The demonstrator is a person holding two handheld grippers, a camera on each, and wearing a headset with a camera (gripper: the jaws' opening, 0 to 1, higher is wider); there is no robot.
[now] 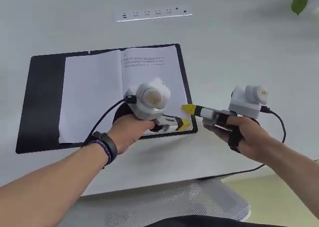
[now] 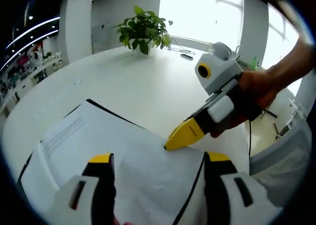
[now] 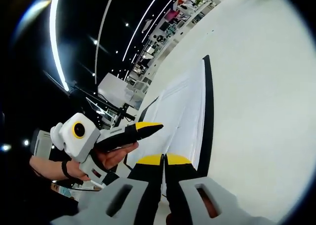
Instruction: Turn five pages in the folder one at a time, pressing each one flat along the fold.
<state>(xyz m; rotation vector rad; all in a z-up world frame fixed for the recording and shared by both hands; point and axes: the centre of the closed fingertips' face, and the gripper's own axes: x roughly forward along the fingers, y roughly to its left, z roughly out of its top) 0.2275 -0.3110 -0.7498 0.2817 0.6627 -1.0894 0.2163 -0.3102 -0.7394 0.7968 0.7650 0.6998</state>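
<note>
White tabletop is carrying the open black plastic folder, with its white printed pages lying spread. Over the folder's near right corner, the left gripper is hovering with jaws spread wide, gripping nothing. Just right of the folder, the right gripper is pointing its closed, empty jaws leftward at the top page's free edge. That edge is running lengthwise away from the person, so this gripper is probably better placed to lift it.

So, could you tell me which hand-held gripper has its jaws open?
The left hand-held gripper: its jaws stand wide apart, while those of the right hand-held gripper are shut.
</note>
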